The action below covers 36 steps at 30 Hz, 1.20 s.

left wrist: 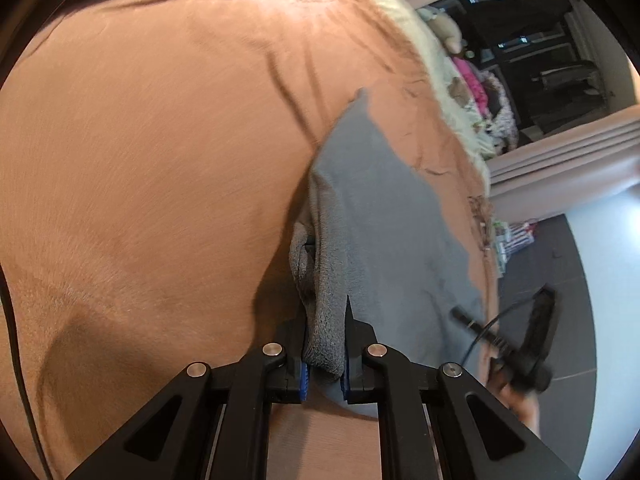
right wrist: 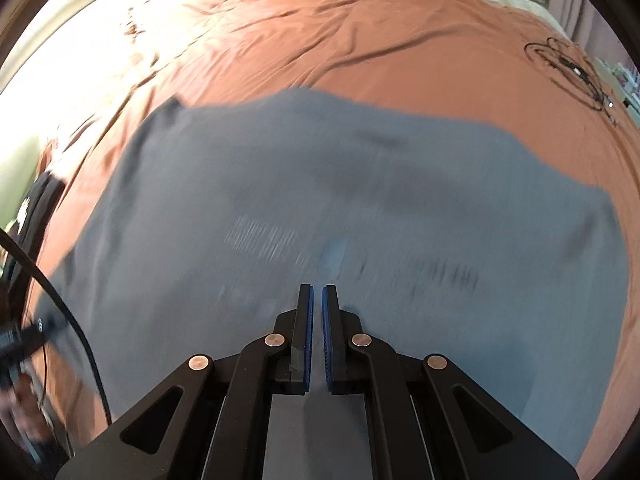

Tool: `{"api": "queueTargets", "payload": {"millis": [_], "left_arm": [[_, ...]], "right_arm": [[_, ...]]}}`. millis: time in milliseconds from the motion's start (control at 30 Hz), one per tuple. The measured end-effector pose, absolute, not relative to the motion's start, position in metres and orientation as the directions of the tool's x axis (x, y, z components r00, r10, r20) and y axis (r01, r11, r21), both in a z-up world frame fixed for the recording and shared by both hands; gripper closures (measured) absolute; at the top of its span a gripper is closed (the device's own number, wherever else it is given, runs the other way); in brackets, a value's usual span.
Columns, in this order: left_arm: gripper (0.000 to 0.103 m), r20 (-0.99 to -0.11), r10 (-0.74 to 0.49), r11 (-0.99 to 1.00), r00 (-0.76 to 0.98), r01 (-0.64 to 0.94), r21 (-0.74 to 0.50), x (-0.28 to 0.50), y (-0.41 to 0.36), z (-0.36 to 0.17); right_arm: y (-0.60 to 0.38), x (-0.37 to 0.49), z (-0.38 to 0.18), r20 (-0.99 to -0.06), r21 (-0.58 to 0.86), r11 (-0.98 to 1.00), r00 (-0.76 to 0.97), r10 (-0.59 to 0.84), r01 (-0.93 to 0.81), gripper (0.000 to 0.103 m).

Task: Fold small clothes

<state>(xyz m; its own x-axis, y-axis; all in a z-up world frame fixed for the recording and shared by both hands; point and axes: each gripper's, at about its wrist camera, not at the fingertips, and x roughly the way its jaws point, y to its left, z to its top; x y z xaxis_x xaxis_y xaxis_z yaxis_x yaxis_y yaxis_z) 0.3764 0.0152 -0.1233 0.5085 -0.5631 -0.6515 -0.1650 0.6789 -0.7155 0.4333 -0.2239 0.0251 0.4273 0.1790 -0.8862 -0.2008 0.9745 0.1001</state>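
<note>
Jaws of our left gripper (left wrist: 325,312) stand clamped on a bunched fold of the grey garment (left wrist: 384,216), thick cloth filling the gap between the blue pads. Jaws of our right gripper (right wrist: 317,300) stand nearly closed, a thin slit between the pads; we see no cloth caught in them, though the view is blurred. Beyond them the grey garment (right wrist: 320,184) lies spread wide on the orange-brown bedsheet (right wrist: 360,32). From the left wrist view it trails off over the same bedsheet (left wrist: 140,140). A coiled black cable (right wrist: 568,68) rests on the sheet, well apart from the garment.
</note>
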Motion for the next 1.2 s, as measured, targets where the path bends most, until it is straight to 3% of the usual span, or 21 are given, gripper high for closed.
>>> {"api": "queueTargets", "payload": {"millis": [333,833,1200], "left_arm": [[0.092,-0.549,-0.636,0.66,0.542,0.013,-0.751,0.391,-0.016,-0.051],[0.093,-0.524,-0.712,0.669,0.467,0.227,-0.708,0.419,-0.11,0.015],[0.093,-0.509,-0.78,0.624,0.363,0.402,-0.67,0.412,-0.196,0.052]], "right_arm": [[-0.229,0.364,-0.002,-0.875,0.219,0.955,0.392,0.283,-0.201,0.102],[-0.246,0.314,-0.019,-0.811,0.384,0.916,0.433,0.394,-0.115,0.102],[-0.299,0.278,0.015,-0.763,0.38,0.921,0.532,0.367,-0.09,0.101]]}}
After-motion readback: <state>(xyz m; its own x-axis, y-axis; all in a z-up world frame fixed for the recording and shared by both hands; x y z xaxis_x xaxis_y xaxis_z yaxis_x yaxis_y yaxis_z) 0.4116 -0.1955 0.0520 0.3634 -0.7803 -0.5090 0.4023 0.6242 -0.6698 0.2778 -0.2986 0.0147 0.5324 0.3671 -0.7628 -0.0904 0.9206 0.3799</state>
